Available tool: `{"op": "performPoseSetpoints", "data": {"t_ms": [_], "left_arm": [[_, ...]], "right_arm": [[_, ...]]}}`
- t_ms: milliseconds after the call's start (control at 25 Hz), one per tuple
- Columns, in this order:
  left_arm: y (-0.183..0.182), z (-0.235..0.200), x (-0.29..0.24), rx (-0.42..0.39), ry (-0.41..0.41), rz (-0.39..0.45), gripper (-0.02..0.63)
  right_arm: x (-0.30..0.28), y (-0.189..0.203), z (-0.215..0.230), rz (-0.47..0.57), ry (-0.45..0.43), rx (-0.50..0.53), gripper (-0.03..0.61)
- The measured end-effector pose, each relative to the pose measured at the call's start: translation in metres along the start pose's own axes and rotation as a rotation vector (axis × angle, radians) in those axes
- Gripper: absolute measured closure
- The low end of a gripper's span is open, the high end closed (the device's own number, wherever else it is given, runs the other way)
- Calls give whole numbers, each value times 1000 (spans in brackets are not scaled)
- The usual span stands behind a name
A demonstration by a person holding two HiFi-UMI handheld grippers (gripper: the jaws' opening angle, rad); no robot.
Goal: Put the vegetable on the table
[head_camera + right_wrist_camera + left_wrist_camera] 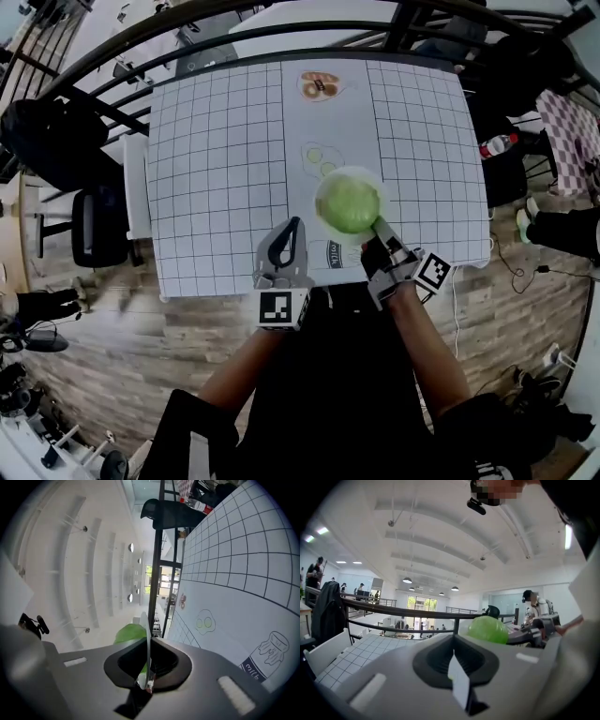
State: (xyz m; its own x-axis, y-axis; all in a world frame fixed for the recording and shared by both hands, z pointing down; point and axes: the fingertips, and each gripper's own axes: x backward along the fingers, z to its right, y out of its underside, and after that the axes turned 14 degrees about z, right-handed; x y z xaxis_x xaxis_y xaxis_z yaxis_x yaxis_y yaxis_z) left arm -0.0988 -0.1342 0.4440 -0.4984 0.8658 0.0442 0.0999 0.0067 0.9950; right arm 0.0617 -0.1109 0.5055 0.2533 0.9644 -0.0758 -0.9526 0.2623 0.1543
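We carry the green vegetable [349, 204] on a white plate [322, 190] over the worktop's [216, 169] near edge. The right claw [378, 226] pinches the plate's rim and the left claw [292, 228] is closed. Next, we lower it level.

A wood-plank floor [112, 356] is being shown around a table [216, 169], which is being covered by a white sheet with a black grid. A black chair [98, 230] is being kept just beside its left edge. The area is being bounded by a black railing [397, 609]. A white beamed ceiling [440, 536] is being lit by round lamps [407, 580], and daylight is being let in through far windows [419, 604].
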Motion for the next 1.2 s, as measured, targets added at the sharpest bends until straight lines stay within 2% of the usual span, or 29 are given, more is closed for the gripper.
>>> {"op": "performPoseSetpoints", "data": {"t_ms": [200, 400, 480, 640, 1000, 1200], "left_arm": [[12, -17, -22, -11, -49, -17, 606], [16, -28, -46, 18, -90, -20, 606], [19, -30, -56, 5, -100, -15, 606], [32, -40, -64, -21, -147, -59, 606], [38, -57, -75, -52, -195, -60, 606], [58, -60, -77, -44, -211, -105, 606]], "right_arm": [[-35, -4, 21, -54, -2, 11, 565], [-70, 2, 41, -129, -45, 2, 563], [-82, 3, 48, -155, -52, 18, 565], [-102, 6, 64, -197, -36, 15, 560], [-131, -2, 110, -211, -22, 68, 565], [-142, 3, 133, -215, -17, 68, 561]]}}
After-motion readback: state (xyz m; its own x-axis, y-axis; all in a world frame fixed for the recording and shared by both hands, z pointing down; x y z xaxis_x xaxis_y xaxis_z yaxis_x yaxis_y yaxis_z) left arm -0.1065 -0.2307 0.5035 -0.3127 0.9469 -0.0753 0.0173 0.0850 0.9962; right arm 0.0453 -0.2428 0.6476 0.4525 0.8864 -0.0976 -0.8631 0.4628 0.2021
